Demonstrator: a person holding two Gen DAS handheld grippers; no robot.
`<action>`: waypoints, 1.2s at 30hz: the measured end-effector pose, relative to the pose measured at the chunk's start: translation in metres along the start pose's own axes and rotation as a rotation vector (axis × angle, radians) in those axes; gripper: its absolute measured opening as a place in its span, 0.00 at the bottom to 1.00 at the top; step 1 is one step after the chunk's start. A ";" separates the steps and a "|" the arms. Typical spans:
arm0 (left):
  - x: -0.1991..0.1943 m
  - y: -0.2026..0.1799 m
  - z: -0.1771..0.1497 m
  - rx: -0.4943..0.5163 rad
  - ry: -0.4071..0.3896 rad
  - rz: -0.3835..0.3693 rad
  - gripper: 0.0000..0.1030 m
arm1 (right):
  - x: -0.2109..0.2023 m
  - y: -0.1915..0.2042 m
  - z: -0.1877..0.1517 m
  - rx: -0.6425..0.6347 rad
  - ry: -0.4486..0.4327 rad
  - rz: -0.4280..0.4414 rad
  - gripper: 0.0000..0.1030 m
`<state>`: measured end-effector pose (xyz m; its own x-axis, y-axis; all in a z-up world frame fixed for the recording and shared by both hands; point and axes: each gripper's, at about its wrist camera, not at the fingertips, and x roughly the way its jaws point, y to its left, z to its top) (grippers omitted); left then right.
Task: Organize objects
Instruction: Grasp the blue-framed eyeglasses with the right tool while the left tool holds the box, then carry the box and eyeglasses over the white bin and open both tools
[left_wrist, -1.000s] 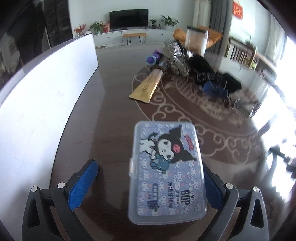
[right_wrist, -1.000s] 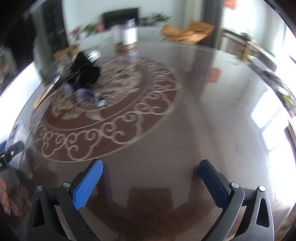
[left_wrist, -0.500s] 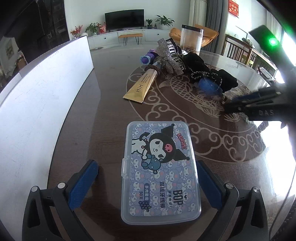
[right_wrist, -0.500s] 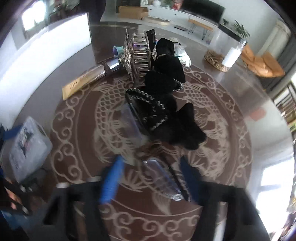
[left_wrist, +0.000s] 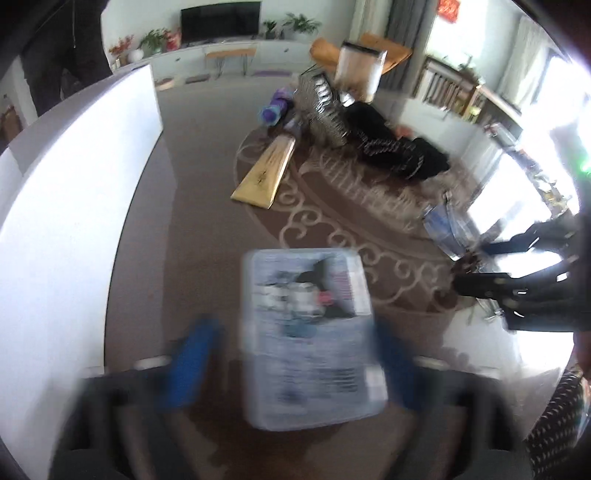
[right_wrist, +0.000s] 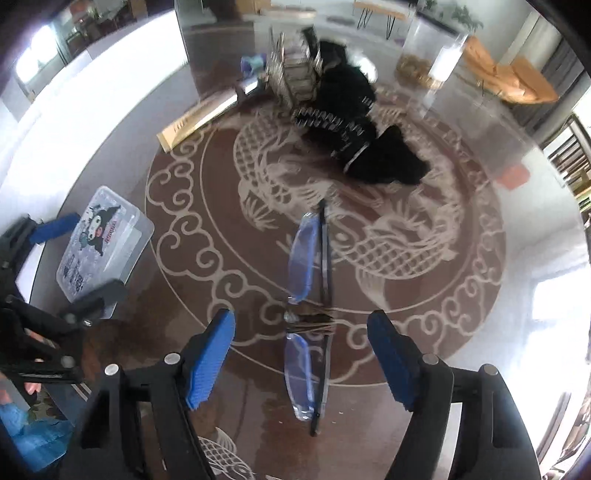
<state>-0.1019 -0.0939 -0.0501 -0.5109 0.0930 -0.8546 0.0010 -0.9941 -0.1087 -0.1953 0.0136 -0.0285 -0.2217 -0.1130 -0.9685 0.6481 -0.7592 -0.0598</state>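
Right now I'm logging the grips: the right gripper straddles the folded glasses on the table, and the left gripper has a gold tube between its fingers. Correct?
Not quite. The left gripper has the clear cartoon-printed box between its fingers, as the left wrist view shows; the gold tube lies farther off. The right gripper does straddle the folded glasses on the table.

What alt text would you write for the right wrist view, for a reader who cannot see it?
A folded pair of glasses lies on a brown patterned table between the open blue pads of the right gripper, untouched. At left, the left gripper straddles a clear cartoon-printed box; black hair accessories lie beyond.
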 end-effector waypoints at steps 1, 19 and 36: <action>0.000 0.000 0.000 0.002 -0.008 0.010 0.60 | 0.004 0.001 0.001 0.007 0.016 -0.002 0.37; -0.200 0.071 -0.024 -0.158 -0.373 -0.154 0.60 | -0.095 0.041 0.017 0.151 -0.270 0.204 0.27; -0.183 0.255 -0.080 -0.478 -0.090 0.289 0.64 | -0.099 0.312 0.103 -0.179 -0.283 0.524 0.43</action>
<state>0.0604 -0.3595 0.0381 -0.5034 -0.2057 -0.8392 0.5307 -0.8401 -0.1124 -0.0457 -0.2781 0.0738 -0.0091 -0.6255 -0.7802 0.8299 -0.4400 0.3431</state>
